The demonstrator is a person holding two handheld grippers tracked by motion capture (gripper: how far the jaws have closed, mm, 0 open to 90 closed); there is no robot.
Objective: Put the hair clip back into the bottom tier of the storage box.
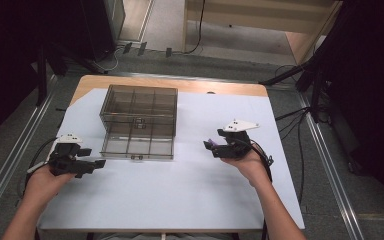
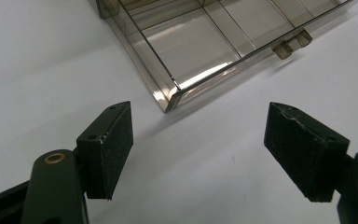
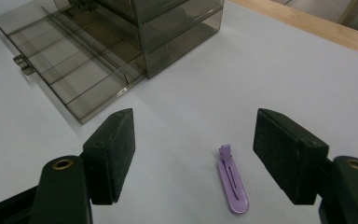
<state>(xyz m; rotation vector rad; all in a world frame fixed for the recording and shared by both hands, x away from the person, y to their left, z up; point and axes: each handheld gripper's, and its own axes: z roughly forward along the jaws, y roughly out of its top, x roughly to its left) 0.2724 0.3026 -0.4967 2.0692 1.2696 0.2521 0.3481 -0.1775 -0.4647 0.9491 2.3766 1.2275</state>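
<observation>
Clip: purple hair clip lies flat on the white table, right of the drawer box.
Right gripper: jaws wide apart, empty; clip just ahead, between them.
Left gripper: gaping, empty, well apart.
Axis: along the gripper's reach, hinge end farthest.

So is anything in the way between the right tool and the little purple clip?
No, nothing visible is. The purple hair clip lies flat on the white table cover, alone, between the open jaws of the right tool. The smoky plastic drawer box, with its bottom drawer pulled out, sits farther off, apart from the clip.
</observation>
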